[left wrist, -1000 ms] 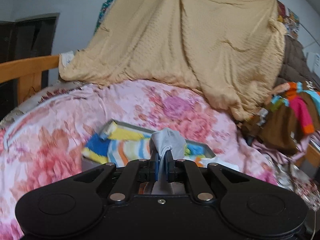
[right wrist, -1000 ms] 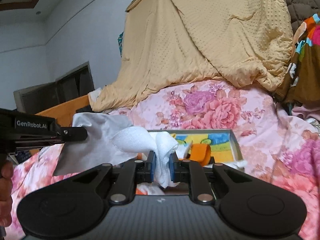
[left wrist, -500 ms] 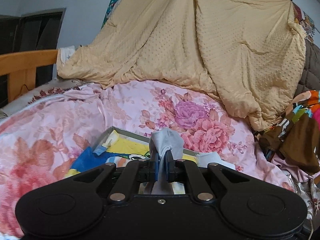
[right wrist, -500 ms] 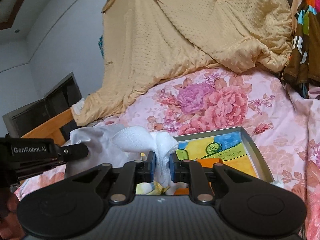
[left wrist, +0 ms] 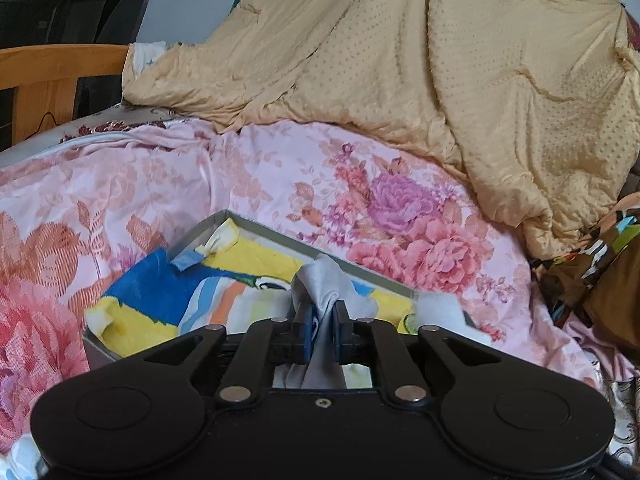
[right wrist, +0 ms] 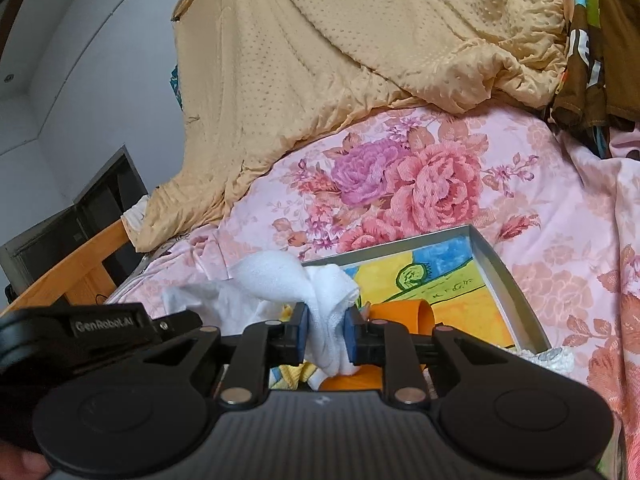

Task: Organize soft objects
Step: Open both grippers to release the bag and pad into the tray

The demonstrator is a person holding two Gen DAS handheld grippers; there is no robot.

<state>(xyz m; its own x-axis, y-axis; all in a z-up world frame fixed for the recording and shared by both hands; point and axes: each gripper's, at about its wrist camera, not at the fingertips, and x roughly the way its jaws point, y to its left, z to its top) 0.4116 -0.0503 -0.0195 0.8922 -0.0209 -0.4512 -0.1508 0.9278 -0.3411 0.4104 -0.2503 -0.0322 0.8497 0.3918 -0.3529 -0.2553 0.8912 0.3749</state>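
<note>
Nearest, the left gripper (left wrist: 321,334) has its pads pressed on a fold of grey cloth (left wrist: 324,280), which bunches up above the fingertips and hangs down behind them. The right gripper (right wrist: 325,334) is clamped on a white sock (right wrist: 328,304); its jaws have just been opening a little, yet the sock remains pinched between the blue pads (right wrist: 349,332). The sock's fluffy end bulges up and left of the pads, and white fabric trails from it toward the left gripper body, seen at the left edge of the right wrist view.

Just beyond both grippers lies a shallow grey tray (left wrist: 280,236) on a pink floral quilt (left wrist: 420,248). Both held items hang over the tray's near part. Inside the tray is a bright cloth (left wrist: 256,256) of yellow, blue and orange; its blue corner laps over the tray's left rim. An orange item (right wrist: 404,314) lies in the tray just right of the sock. A white piece (left wrist: 440,306) sits at the tray's right rim.

Farther back, a tan blanket (left wrist: 440,80) is heaped high on the quilt. Brown patterned clothing (left wrist: 608,272) lies at the right. A wooden bed rail (left wrist: 60,64) stands at the far left.
</note>
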